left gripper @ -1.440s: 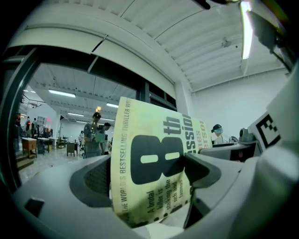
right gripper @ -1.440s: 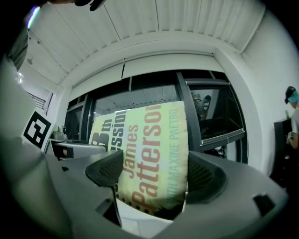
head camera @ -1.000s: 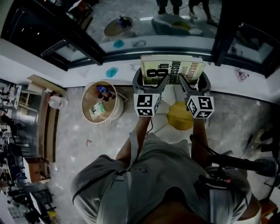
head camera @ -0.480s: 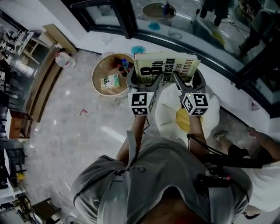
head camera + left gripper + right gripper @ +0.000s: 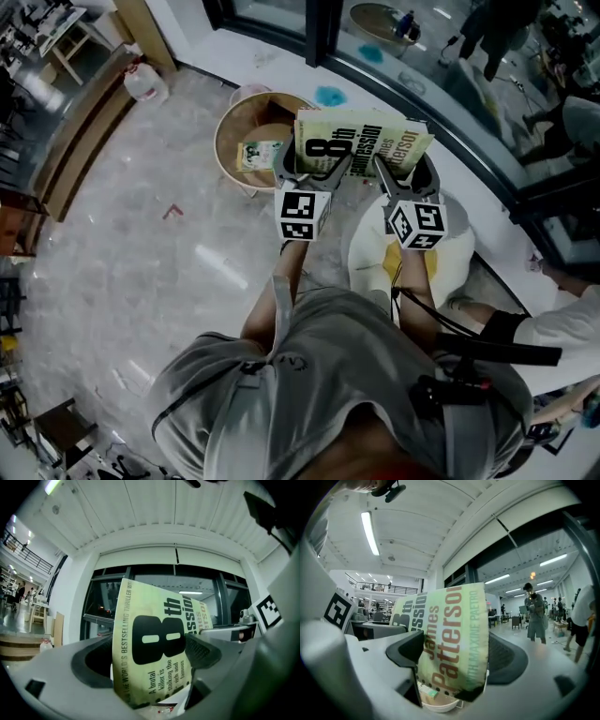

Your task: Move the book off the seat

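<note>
A pale green paperback book (image 5: 361, 142) with a big black "8" is held up in the air between both grippers. My left gripper (image 5: 312, 169) is shut on the book's left end (image 5: 152, 653), and my right gripper (image 5: 401, 171) is shut on its right end (image 5: 452, 644). In the head view the book hangs above the edge of a round wooden tub (image 5: 246, 141) and the white seat (image 5: 450, 248). That seat carries a yellow cushion (image 5: 392, 267), partly hidden by my right arm.
The tub (image 5: 436, 705) holds a small green-and-white box (image 5: 255, 153) and shows under the book in the right gripper view. A glass wall with dark frames (image 5: 323, 28) runs behind. A white jug (image 5: 145, 82) stands at the left. A person's sleeve (image 5: 562, 323) is at the right edge.
The book, still clamped by both grippers, has swung left away from the white seat toward the wooden tub, and the view has turned with it.
</note>
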`<state>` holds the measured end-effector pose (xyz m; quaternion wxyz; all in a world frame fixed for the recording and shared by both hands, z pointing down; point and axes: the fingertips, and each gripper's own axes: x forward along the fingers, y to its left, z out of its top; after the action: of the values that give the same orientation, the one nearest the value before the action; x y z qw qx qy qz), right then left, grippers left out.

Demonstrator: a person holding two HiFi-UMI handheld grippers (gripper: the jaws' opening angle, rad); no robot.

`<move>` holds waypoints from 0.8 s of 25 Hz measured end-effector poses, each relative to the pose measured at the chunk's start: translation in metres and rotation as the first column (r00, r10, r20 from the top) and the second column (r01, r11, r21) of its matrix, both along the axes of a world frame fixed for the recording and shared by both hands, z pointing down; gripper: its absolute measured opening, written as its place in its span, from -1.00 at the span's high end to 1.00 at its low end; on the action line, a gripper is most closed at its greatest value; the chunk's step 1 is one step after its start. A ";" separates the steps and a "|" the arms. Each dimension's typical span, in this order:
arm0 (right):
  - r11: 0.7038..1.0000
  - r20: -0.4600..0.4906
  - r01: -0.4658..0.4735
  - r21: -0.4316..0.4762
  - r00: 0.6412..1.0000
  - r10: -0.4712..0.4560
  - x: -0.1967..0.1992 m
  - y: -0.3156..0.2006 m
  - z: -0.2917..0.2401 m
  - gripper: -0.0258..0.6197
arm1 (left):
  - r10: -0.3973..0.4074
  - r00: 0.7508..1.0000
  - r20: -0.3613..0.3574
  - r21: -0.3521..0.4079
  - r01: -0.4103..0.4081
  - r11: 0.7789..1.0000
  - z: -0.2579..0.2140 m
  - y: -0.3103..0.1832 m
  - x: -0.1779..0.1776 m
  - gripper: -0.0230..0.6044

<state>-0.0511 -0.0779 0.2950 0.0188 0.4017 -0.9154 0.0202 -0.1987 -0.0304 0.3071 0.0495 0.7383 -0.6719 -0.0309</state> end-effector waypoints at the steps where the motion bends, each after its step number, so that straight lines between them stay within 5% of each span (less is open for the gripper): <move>1: 1.000 -0.011 0.017 -0.006 1.000 -0.017 -0.018 0.003 0.004 -0.29 | -0.015 1.000 -0.013 -0.009 0.014 1.000 0.006 0.005 -0.017 -0.56; 9: 0.989 -0.050 0.142 -0.036 0.988 -0.143 -0.125 -0.010 0.024 -0.29 | -0.163 0.985 -0.055 -0.036 0.161 0.986 0.030 0.013 -0.116 -0.56; 13: 0.977 -0.028 0.206 -0.048 0.978 -0.207 -0.154 -0.030 0.034 -0.29 | -0.229 0.973 -0.027 -0.041 0.228 0.973 0.033 0.003 -0.140 -0.56; 20: 0.929 0.069 0.368 -0.034 0.928 -0.365 -0.277 -0.097 0.024 -0.29 | -0.382 0.921 0.079 -0.021 0.385 0.923 0.006 -0.044 -0.249 -0.56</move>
<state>-0.3285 -0.1753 0.3186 0.0034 0.2222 -0.9737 0.0498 -0.4473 -0.0749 0.3132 0.0312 0.5921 -0.8053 -0.0009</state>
